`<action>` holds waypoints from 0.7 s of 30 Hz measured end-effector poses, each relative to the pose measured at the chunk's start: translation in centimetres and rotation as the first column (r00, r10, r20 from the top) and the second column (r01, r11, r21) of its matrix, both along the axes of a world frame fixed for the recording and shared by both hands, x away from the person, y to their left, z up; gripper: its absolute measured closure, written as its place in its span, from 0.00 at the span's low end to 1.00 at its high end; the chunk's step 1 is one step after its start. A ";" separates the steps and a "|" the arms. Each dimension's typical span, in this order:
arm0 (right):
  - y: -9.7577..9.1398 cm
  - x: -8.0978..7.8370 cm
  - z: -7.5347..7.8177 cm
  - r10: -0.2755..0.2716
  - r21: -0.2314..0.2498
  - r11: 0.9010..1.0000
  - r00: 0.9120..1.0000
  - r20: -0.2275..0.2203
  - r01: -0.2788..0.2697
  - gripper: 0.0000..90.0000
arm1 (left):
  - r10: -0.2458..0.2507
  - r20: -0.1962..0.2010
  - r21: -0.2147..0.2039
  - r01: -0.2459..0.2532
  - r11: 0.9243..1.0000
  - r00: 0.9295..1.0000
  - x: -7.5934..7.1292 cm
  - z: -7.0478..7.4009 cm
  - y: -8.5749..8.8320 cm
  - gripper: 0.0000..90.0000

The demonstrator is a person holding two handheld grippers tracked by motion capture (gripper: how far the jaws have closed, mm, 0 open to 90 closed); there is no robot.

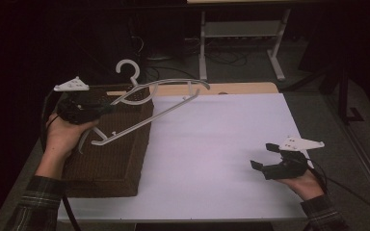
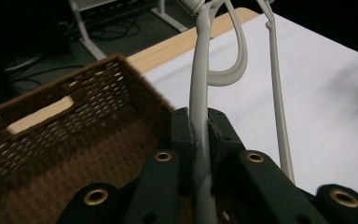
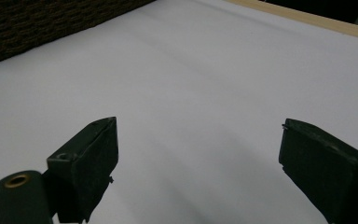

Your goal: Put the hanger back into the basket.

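High view: left gripper (image 1: 107, 109), at upper left of frame, holds a white plastic hanger (image 1: 159, 98) in the air above a brown wicker basket (image 1: 111, 166); the hanger stretches toward upper centre, hook up. Left gripper view: fingers (image 2: 182, 135) clamp narrow on one hanger arm (image 2: 199, 100). Right gripper (image 1: 261, 156) hovers at lower right over the white worktop (image 1: 212, 144), its fingers (image 3: 91, 163) wide apart, nothing between them.
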State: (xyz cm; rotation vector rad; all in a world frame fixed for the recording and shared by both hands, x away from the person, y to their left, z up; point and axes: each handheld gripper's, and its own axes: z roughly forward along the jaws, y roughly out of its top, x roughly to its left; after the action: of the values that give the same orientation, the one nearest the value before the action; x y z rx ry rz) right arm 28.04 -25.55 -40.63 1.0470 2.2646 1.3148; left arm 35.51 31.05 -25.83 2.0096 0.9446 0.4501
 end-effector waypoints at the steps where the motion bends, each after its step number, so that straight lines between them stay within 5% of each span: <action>1: 0.0 0.0 0.0 -0.001 0.000 1.000 1.000 0.001 0.001 0.13 | 0.007 0.000 -0.001 -0.007 1.000 1.000 -0.1 0.0 0.4 0.92; 12: 0.1 0.1 -0.1 -0.007 -0.008 1.000 1.000 -0.016 0.007 0.06 | 0.106 -0.007 -0.008 -0.106 0.994 0.994 -1.2 -0.6 5.1 0.92; 21: 0.2 0.3 -0.2 -0.010 -0.028 1.000 1.000 -0.021 0.009 0.01 | 0.193 -0.025 -0.009 -0.194 0.981 0.981 -1.9 -1.9 8.5 0.92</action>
State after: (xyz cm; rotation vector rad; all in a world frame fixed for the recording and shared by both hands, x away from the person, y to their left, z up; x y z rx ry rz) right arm 28.31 -25.31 -40.82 1.0660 2.2838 1.2701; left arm 33.58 39.52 -27.71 1.9242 1.1610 0.5264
